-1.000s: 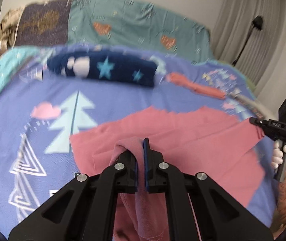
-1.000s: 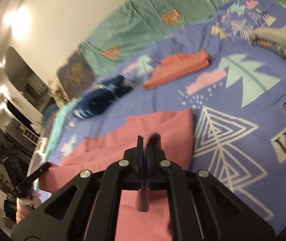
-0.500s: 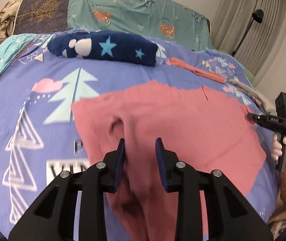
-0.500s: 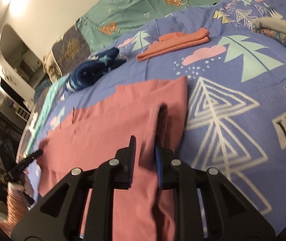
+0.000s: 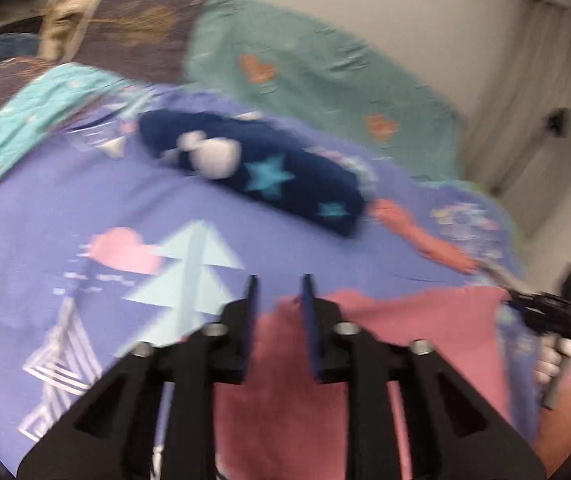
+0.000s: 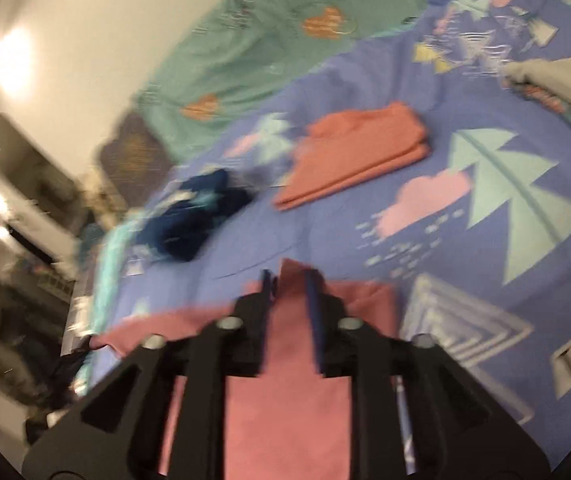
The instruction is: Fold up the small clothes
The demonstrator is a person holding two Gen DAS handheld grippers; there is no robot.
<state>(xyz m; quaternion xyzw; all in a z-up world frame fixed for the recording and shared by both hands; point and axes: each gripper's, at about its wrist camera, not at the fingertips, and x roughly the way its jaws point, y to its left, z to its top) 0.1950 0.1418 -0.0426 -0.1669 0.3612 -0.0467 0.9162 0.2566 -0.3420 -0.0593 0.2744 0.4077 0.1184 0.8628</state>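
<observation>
A bed point(image 5: 65, 208) is seen in both views, covered by a printed quilt point(image 6: 485, 240). A flat garment point(image 5: 425, 320) is spread on the quilt nearest the cameras. The left tool point(image 5: 276, 292) is held above the garment's far left edge, its jaws apart; the right tool point(image 6: 290, 286) is held above the garment's far right part, its jaws likewise apart. Beyond the garment, a rolled plush item point(image 5: 269, 176) is laid across the quilt. To its right, a folded garment point(image 6: 357, 152) is placed on the quilt. Behind both, pillows point(image 5: 317, 76) are set against the wall.
</observation>
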